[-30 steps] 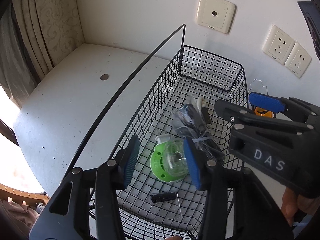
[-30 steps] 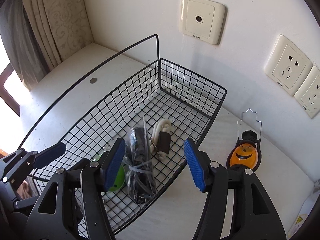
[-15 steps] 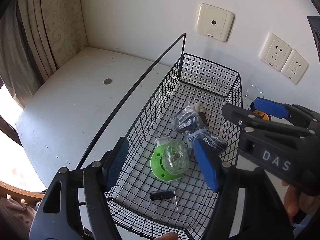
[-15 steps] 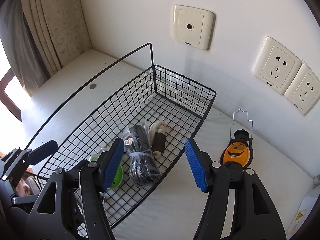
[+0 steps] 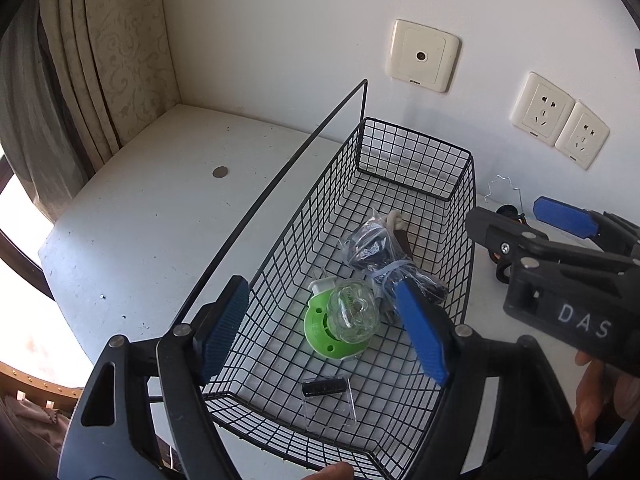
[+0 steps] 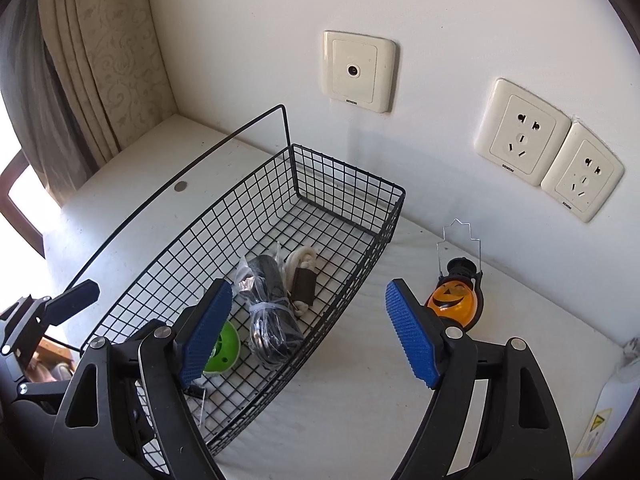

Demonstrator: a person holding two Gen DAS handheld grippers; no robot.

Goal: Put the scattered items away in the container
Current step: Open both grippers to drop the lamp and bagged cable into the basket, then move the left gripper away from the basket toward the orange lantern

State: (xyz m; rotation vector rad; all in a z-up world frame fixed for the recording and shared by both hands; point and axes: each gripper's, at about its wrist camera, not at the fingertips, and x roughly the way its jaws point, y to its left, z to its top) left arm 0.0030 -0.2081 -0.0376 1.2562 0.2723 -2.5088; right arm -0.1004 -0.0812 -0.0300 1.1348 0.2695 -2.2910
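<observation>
The black wire basket point(image 6: 352, 216) sits on the white table point(image 5: 152, 240), holding a bagged black cable bundle point(image 6: 268, 312), a green disc point(image 5: 340, 326) and a small black cylinder point(image 5: 324, 387). Both the left gripper point(image 5: 324, 340) and the right gripper point(image 6: 308, 332) hang above the basket, tongs apart and holding nothing. A small pumpkin lantern point(image 6: 454, 300) stands just beside the basket, outside it.

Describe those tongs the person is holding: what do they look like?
Both are matte black plastic frames with triangular cut-outs and silver screws. Each finger ends in a ribbed blue pad. The left tongs and right tongs match; the right body carries white letters "DAS". A bare hand grips it. No cables visible.
</observation>
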